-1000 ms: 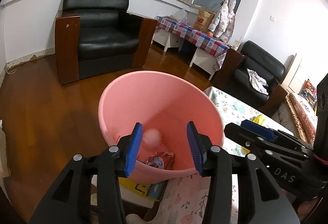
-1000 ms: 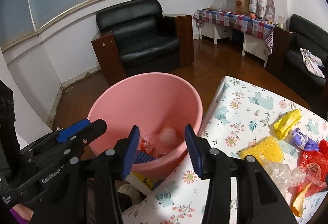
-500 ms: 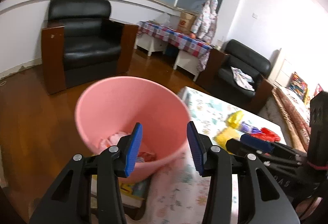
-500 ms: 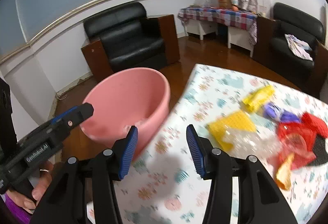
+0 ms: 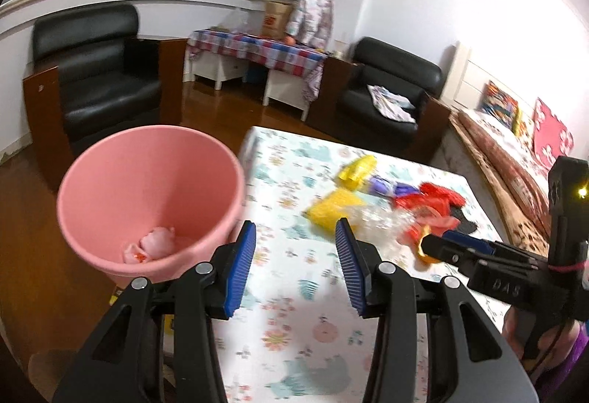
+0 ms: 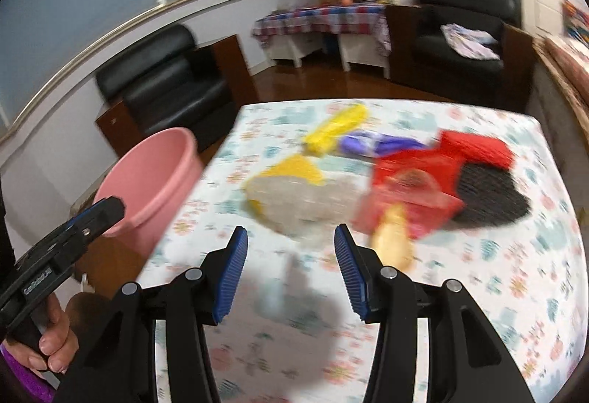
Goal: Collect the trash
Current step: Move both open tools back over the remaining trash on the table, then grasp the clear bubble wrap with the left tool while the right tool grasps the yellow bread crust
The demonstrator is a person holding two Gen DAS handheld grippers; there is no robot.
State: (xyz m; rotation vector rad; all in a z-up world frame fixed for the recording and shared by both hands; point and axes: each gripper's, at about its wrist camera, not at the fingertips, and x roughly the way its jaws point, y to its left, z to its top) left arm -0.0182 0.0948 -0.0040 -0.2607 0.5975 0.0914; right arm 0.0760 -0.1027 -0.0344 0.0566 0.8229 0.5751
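The table (image 6: 545,255), under a flowered cloth, has its left edge just beside the pink bucket (image 5: 110,182), which stands off that edge over the wooden floor (image 5: 29,274). The near half of the cloth lies bare, giving open room in front of both tools. The trash pile (image 6: 368,182) sits toward the far right of the table: yellow, purple, red, black and clear crumpled pieces, touching one another, blurred. The bucket holds a few pale pink scraps (image 5: 154,242) at its bottom. The left gripper (image 5: 294,263) and the right gripper (image 6: 291,266) both stand with jaws wide apart, nothing between them, above the bare cloth.
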